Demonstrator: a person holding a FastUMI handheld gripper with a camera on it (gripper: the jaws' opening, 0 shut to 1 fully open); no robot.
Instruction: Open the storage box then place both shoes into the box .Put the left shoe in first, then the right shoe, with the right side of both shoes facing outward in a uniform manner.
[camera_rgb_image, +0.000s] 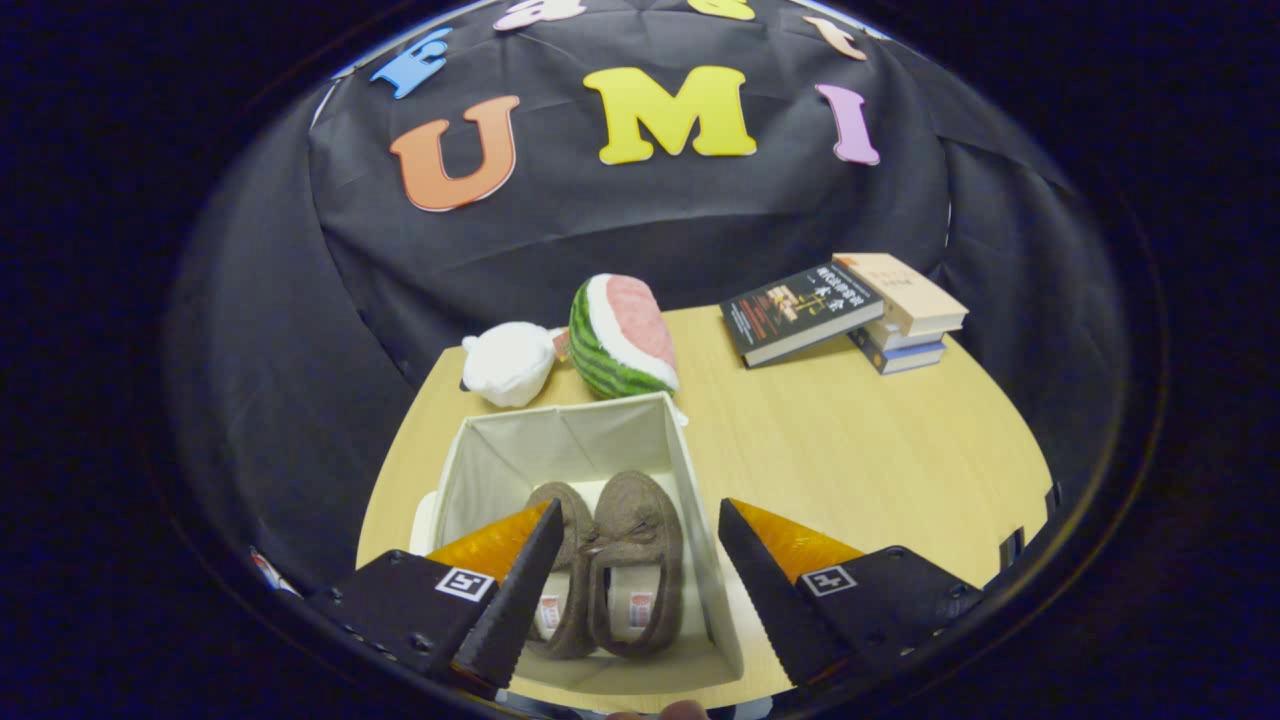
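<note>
Looking down along the fingers, I have the gripper (635, 575) spread wide and empty, hanging over the near end of the box (480, 450). That box is my landmark: a pale fabric bin, open at the top, standing on the wooden table (860, 450).

Both shoes lie inside the box, side by side and touching, toes toward its far wall. The left-hand shoe (560, 560) is partly hidden behind my left finger (520, 590); the right-hand shoe (632, 560) sits clear in the gap between the fingers. Which one is the left foot's I cannot tell from here.

I judge them to be light, soft slippers of brown felted cloth. They should squash under the pads, not slip, and nothing about them looks fragile. If either needs turning, I would pinch the heel rim or the side wall by the opening, where the cloth is doubled; the floppy toe would just fold.

The box walls look thin and limp, so I would avoid leaning on them.

Beyond the box sit a watermelon toy (620, 335) and a white plush (510, 362); well off to its right, a stack of books (850, 310).
</note>
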